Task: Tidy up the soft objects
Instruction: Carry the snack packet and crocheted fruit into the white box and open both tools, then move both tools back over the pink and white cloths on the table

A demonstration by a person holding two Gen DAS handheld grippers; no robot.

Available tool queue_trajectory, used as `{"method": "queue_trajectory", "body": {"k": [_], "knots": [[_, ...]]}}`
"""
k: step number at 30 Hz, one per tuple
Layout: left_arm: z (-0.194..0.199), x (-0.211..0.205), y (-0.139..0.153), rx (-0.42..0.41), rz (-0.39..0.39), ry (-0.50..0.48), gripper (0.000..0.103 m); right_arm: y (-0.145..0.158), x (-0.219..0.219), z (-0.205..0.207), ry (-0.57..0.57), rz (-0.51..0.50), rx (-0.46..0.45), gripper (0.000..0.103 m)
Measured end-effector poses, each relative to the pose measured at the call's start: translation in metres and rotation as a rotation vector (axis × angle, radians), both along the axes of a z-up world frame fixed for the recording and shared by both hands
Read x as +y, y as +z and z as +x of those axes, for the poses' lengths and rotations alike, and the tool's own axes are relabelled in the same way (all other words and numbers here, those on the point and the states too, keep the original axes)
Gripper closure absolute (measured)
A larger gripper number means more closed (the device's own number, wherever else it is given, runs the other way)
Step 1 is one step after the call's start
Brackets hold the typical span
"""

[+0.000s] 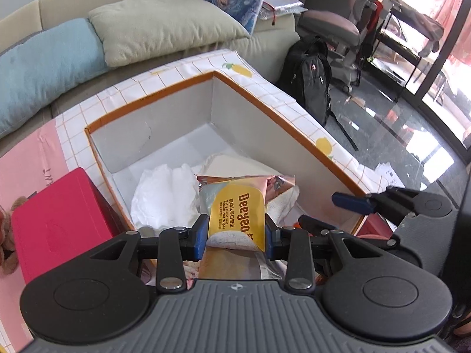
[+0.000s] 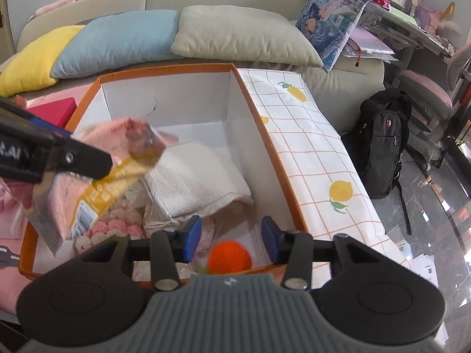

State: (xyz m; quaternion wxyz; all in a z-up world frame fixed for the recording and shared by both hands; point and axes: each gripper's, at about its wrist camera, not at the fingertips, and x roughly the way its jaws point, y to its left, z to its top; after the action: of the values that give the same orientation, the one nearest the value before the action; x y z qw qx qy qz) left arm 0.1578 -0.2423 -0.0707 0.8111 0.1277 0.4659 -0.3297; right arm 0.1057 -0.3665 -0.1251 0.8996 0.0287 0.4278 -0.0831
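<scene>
A: Where is the wipes pack point(image 1: 235, 214)?

B: Pinched in the left tongs point(image 1: 235, 235), above the storage box point(image 1: 297, 135)'s near edge. Soft, slick, floppy; hold its middle.

A: The right tongs point(image 2: 232, 239)?

B: Parted, empty, over an orange ball point(image 2: 229, 257).

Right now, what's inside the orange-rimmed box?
Inside the orange-rimmed box: a folded white towel, a pink-and-white knitted piece, an orange ball and crumpled white material. The wipes pack in the left hand-held gripper hides what lies beneath it.
</scene>
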Motion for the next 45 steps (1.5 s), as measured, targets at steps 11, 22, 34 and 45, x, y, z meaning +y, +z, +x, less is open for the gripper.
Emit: {"method": "queue_trajectory", "body": {"k": [11, 22, 34, 45], "knots": [[-0.028, -0.027, -0.021, -0.119, 0.191, -0.311, 0.062, 0.006, -0.013, -0.01, -0.119, 0.104, -0.075, 0.049], [-0.02, -0.026, -0.051, -0.076, 0.255, -0.29, 0.06, 0.003, -0.004, -0.007, -0.073, 0.08, -0.064, 0.042], [-0.041, 0.006, -0.003, -0.199, 0.147, -0.271, 0.029, 0.018, -0.003, -0.016, -0.108, 0.09, -0.108, 0.041], [-0.056, 0.089, 0.043, -0.256, -0.053, -0.003, 0.027, 0.046, 0.029, -0.022, -0.097, 0.146, -0.171, 0.04]]}}
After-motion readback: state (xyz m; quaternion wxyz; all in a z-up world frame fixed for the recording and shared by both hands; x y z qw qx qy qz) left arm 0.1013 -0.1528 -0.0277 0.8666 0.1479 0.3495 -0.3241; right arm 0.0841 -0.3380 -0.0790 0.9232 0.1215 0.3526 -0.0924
